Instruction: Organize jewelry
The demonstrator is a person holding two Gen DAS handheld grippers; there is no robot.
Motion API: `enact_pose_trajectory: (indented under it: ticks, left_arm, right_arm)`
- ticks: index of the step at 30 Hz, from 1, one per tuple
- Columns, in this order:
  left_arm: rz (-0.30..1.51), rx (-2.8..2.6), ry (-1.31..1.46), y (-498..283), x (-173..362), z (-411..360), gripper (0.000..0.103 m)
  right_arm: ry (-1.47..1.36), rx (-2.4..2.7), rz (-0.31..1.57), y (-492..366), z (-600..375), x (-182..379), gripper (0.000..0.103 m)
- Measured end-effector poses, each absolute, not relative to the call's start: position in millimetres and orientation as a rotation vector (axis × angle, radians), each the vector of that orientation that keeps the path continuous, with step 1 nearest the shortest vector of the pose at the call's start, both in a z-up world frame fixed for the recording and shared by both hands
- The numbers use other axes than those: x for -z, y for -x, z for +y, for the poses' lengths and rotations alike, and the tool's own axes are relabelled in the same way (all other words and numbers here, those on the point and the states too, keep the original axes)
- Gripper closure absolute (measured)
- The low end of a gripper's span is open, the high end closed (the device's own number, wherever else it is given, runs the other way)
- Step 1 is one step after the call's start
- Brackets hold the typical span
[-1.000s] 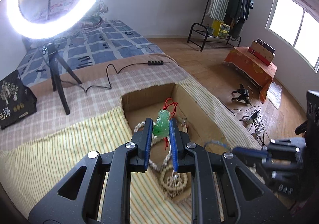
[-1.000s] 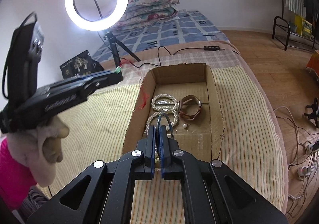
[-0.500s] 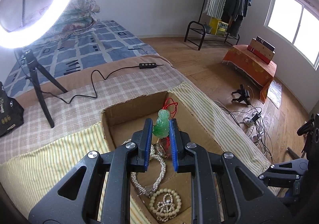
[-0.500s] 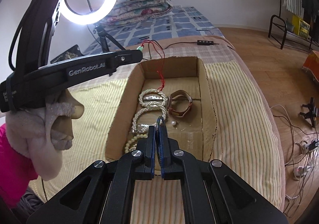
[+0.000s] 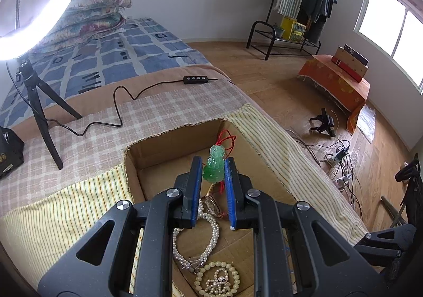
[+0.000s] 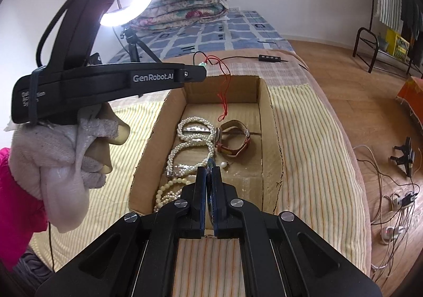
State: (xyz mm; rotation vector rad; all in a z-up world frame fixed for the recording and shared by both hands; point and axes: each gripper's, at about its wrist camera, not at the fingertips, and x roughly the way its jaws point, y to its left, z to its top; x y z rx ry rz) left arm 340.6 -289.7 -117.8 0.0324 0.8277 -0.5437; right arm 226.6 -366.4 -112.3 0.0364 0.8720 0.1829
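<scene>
Our left hand-held gripper (image 5: 213, 178) grasps the jade pendant (image 5: 214, 165) upright above the cardboard box (image 5: 169, 135), cord (image 6: 223, 96) trailing toward six o'clock; our right hand-held gripper (image 6: 209, 178) clenches a thin blue ring (image 6: 210, 165).

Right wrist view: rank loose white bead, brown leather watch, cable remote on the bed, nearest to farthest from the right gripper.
From the right gripper:
1. Loose white bead, on the cardboard box floor just ahead of the tips, slightly right.
2. Brown leather watch, mid-box, right of the pearl strands.
3. Cable remote, on the bed beyond the box's far wall.
</scene>
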Motion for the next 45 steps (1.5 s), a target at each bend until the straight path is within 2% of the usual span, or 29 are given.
enact_pose_trajectory:
  ticks: [8,10,11,12,15,16,17,18,21,23,33,45]
  left_arm:
    - [0.823,0.543,-0.031,-342.9,116.8,-291.3,0.087]
    - [0.825,0.544,-0.032,-343.1,116.5,-291.6,0.078]
    - [0.822,0.546,-0.03,-342.7,116.2,-291.6,0.062]
    - [0.814,0.543,-0.029,-342.0,115.6,-291.5,0.052]
    - [0.805,0.536,-0.032,-340.7,113.2,-290.0,0.051]
    - [0.806,0.536,-0.032,-340.6,113.2,-289.9,0.051]
    - [0.807,0.533,-0.032,-340.2,112.8,-289.3,0.046]
    - [0.806,0.529,-0.031,-339.6,112.0,-288.3,0.039]
    - [0.799,0.529,-0.025,-338.5,109.8,-285.6,0.03]
    - [0.799,0.527,-0.031,-337.8,108.2,-284.8,0.027]
    - [0.797,0.513,-0.043,-330.9,98.7,-280.2,0.026]
    - [0.744,0.489,-0.04,-300.6,63.5,-255.4,0.025]
  right_arm:
    - [-0.01,-0.171,0.857,-226.4,-363.9,110.4,0.1]
    - [0.004,-0.166,0.858,-226.6,-361.3,110.9,0.085]
    - [0.01,-0.166,0.854,-226.2,-360.0,110.8,0.071]
    - [0.016,-0.166,0.847,-225.5,-358.5,110.5,0.061]
    - [0.044,-0.156,0.835,-225.1,-354.0,109.3,0.054]
    - [0.053,-0.15,0.833,-225.0,-353.0,109.4,0.046]
    - [0.062,-0.142,0.829,-225.1,-352.1,109.5,0.039]
    - [0.072,-0.136,0.821,-224.2,-350.8,108.8,0.037]
    - [0.09,-0.119,0.814,-224.3,-348.8,107.7,0.036]
    - [0.105,-0.097,0.811,-224.5,-348.0,107.7,0.032]
    - [0.136,-0.064,0.79,-219.1,-342.2,101.0,0.03]
    - [0.174,-0.05,0.734,-196.1,-326.5,74.8,0.029]
